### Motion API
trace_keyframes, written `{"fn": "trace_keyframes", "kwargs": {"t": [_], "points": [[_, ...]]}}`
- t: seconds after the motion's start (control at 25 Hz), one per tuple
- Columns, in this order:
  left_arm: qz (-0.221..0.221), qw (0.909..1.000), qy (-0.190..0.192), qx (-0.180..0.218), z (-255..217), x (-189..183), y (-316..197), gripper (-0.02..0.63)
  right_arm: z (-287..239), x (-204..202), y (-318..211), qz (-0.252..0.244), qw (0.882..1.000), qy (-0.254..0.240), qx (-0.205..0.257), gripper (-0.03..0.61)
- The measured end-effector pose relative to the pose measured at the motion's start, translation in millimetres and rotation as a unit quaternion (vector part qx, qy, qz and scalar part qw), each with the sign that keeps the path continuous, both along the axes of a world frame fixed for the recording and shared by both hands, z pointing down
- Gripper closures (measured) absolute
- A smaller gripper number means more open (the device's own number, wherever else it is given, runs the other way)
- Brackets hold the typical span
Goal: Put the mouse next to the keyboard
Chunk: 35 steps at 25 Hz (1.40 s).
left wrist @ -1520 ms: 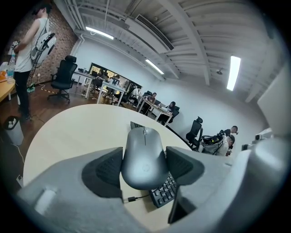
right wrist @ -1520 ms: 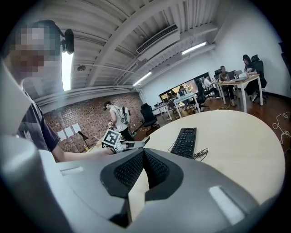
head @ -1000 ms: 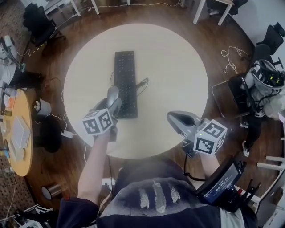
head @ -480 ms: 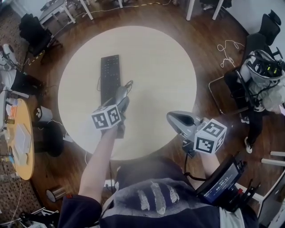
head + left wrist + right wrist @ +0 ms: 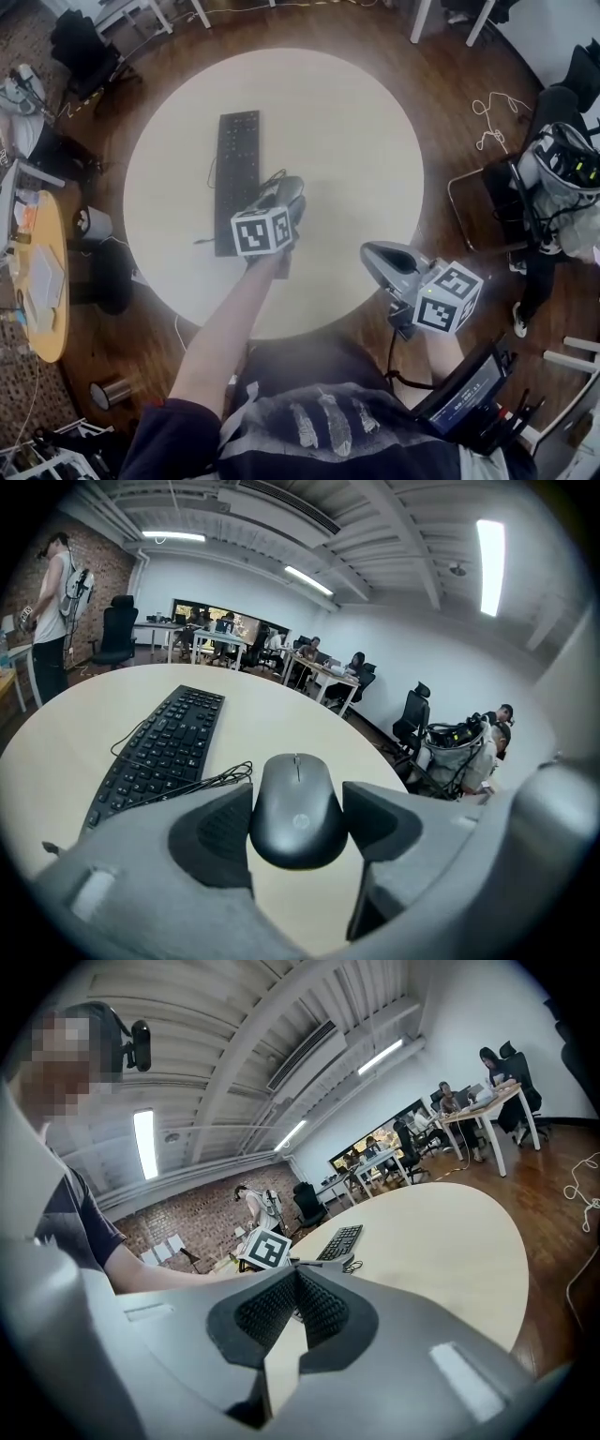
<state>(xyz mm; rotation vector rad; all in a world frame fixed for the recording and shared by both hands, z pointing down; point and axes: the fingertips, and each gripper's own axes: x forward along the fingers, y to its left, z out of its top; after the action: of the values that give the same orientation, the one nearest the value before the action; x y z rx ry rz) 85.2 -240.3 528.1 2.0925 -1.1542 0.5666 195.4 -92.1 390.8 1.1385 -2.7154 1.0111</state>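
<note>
One mouse (image 5: 296, 808) sits pinched in the left gripper's (image 5: 284, 192) jaws, centre frame, just right of the one keyboard (image 5: 234, 178) on the table (image 5: 356, 141); the head view hides it. The right gripper's (image 5: 382, 258) jaws are pressed together, empty.

I look steeply down on a round, pale table (image 5: 361, 131) standing on a dark wood floor (image 5: 441, 94). A black keyboard (image 5: 236, 173) lies lengthwise on the table's left half. My left gripper (image 5: 287, 193), marker cube uppermost, is over the table just right of the keyboard's near end. My right gripper (image 5: 368, 253) hangs at the table's near right edge, well apart from the keyboard. A black chair (image 5: 80, 47) stands beyond the table, at upper left.
</note>
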Motion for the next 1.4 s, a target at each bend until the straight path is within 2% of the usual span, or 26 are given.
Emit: {"fn": "trace_keyframes", "kwargs": {"t": [0.32,0.52,0.68,0.92,1.16,1.4], "points": [[0.021,0.9998,0.006,-0.001,25,26,-31,0.308,6,1,-23,0.018,0.999,0.024,-0.023,0.577],[0.011,0.9999,0.013,0.0,41,42,-47,0.308,6,0,-33,0.027,0.998,0.038,-0.041,0.577],[-0.004,1.0,0.0,0.009,52,37,-54,0.308,13,-9,-32,0.029,0.997,0.042,-0.057,0.577],[-0.001,0.9997,-0.021,0.013,64,44,-60,0.308,17,-6,-33,0.03,0.996,0.048,-0.066,0.577],[0.049,0.9973,-0.053,-0.008,80,49,-47,0.307,17,-1,-30,0.032,0.996,0.047,-0.063,0.577],[0.073,0.9966,-0.037,-0.011,68,52,-40,0.296,14,0,-24,0.034,0.997,0.048,-0.054,0.577]]}}
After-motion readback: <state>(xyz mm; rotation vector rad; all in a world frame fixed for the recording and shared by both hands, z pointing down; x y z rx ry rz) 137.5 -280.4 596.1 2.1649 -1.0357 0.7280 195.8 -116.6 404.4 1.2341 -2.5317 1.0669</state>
